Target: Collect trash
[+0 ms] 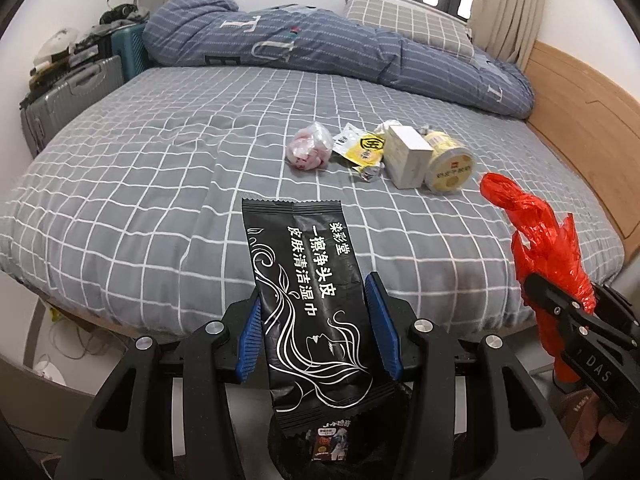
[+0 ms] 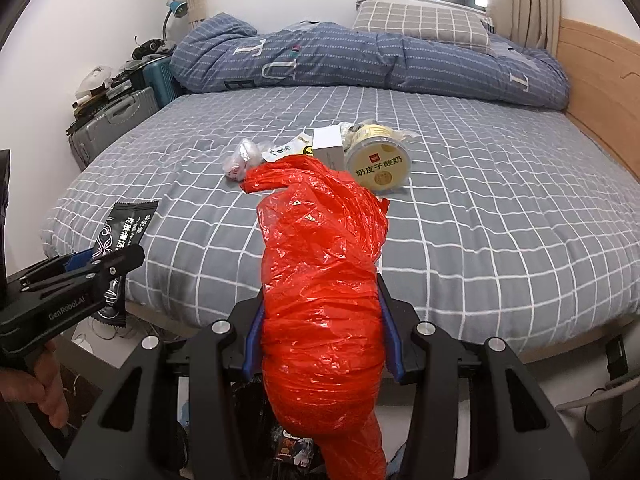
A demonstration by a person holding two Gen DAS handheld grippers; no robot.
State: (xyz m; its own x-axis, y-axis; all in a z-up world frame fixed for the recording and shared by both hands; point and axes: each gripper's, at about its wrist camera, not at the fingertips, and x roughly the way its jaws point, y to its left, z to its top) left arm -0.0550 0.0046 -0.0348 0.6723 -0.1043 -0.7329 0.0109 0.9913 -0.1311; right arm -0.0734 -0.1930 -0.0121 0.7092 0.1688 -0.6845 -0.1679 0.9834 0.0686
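At the foot of a bed (image 1: 140, 152) dressed in a grey checked sheet, a person works two hand-held grippers side by side. The left gripper (image 1: 318, 300) has its blue-padded jaws closed narrow on a black wet-wipe packet (image 1: 308, 276), printed in white with a woman's flowing hair; the packet stands up between the pads, its top edge rising above the fingertips and its crimped lower end hanging below them. A hand (image 2: 36, 388) grips that tool's handle, seen from the right wrist camera.

Beyond the left jaws, out on the sheet and well apart from both tools, the remaining litter lies in a loose row: a crumpled pink-and-white wrapper (image 1: 310, 146), just right of it a yellow-and-white sachet (image 1: 360, 148), then a small white box (image 1: 408, 156) standing touching a round yoghurt tub (image 1: 448, 166) tipped on its side, lid toward the grippers.

To the right, the right gripper (image 2: 320, 312) clamps a bunched red plastic bag (image 2: 320, 280) around its middle. The bag bulges above the pads, with a twisted end curling left over the fingertips, and tapers to a tail below them.

Behind the litter a rolled blue striped duvet (image 1: 280, 44) lies across the far side of the bed, a checked pillow (image 1: 408, 20) at its right end.
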